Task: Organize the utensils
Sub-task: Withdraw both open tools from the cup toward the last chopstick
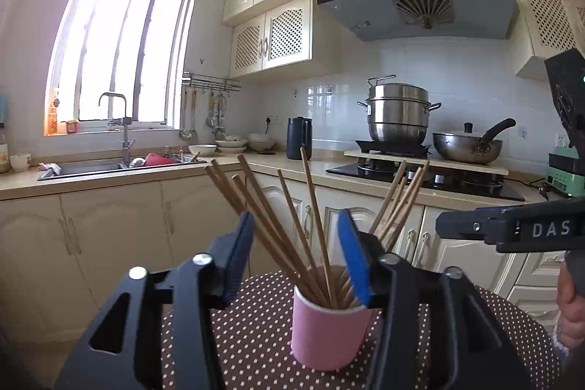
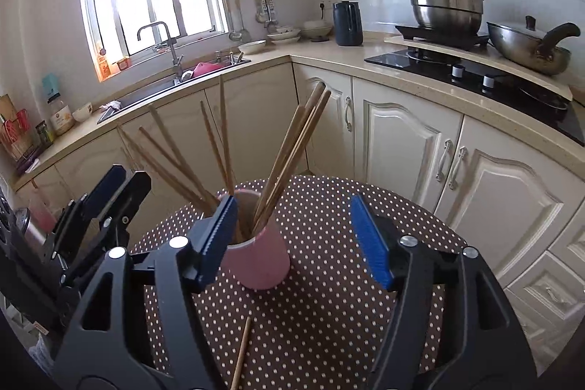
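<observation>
A pink cup (image 2: 256,256) stands at the middle of the right wrist frame on a round table with a brown polka-dot cloth (image 2: 329,309), and it is there as the holder: wooden chopsticks (image 2: 215,152) stand in it, fanned out and leaning on the rim in two loose bunches. One more chopstick (image 2: 242,353) lies flat on the cloth at the lower middle, seemingly the piece left to gather. The right gripper (image 2: 296,236) hangs over the table with its jaws wide apart and nothing between the pads. The left gripper (image 1: 299,256), in the lower middle of its own frame, is about half open just beside the cup, chopsticks rising behind the gap, gripping none. Sink and stove counters run behind
</observation>
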Demonstrator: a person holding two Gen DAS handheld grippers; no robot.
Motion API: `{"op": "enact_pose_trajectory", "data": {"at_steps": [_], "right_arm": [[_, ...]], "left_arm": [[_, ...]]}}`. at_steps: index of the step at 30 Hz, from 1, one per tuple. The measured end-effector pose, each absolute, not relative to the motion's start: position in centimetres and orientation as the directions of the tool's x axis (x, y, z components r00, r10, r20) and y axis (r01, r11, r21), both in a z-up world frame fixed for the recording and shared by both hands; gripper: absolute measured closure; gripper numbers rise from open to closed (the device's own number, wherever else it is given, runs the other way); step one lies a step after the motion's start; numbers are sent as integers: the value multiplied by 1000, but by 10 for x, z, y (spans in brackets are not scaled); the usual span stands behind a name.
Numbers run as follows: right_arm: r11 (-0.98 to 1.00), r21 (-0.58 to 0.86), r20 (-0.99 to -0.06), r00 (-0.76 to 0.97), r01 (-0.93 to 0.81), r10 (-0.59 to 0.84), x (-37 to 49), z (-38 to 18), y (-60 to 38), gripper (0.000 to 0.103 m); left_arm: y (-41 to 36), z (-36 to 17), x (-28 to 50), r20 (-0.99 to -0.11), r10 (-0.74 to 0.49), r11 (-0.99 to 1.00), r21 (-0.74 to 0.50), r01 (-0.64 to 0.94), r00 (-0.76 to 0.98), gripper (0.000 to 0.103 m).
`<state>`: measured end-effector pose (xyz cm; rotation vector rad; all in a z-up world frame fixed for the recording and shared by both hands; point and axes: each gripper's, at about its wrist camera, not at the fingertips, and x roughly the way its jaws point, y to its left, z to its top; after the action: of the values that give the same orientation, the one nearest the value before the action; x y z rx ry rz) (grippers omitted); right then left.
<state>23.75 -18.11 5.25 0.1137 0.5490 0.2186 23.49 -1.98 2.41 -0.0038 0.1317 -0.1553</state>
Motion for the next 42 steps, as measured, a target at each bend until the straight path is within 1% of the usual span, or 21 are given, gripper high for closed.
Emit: {"op": "enact_pose_trajectory", "data": {"at_steps": [4,7,12,17,21,32,38,42], "right_arm": [[972,152,-505,831,-182,234,217,48,-179,30],[974,138,-499,838,-177,223,202,43,-178,24],[974,159,-501,836,-163,222,181,32,-182,23],[975,157,-524,824,-158,217,163,15,-182,21],[979,152,-569,797,-139,202,157,-5,-183,21],[985,152,-680,714,-84,166,158,-55,-180,21],[989,112,-723,675,-96,147,162,-73,-162,21],[987,85,-756,637,-133,151,168,-86,-144,21]], "left_arm": [[-20,21,215,-148,-153,988,-10,153,977,53],[-21,20,201,-165,-145,989,-1,147,975,53],[-23,17,173,-171,-125,991,26,131,977,46],[-17,8,153,-193,-86,996,4,88,977,45],[-14,-1,143,-216,-49,999,10,52,975,45],[3,-33,138,-361,-51,998,-50,36,931,43],[15,-50,142,-454,-80,994,-107,35,887,41],[20,-63,149,-517,-60,993,-115,0,854,41]]}}
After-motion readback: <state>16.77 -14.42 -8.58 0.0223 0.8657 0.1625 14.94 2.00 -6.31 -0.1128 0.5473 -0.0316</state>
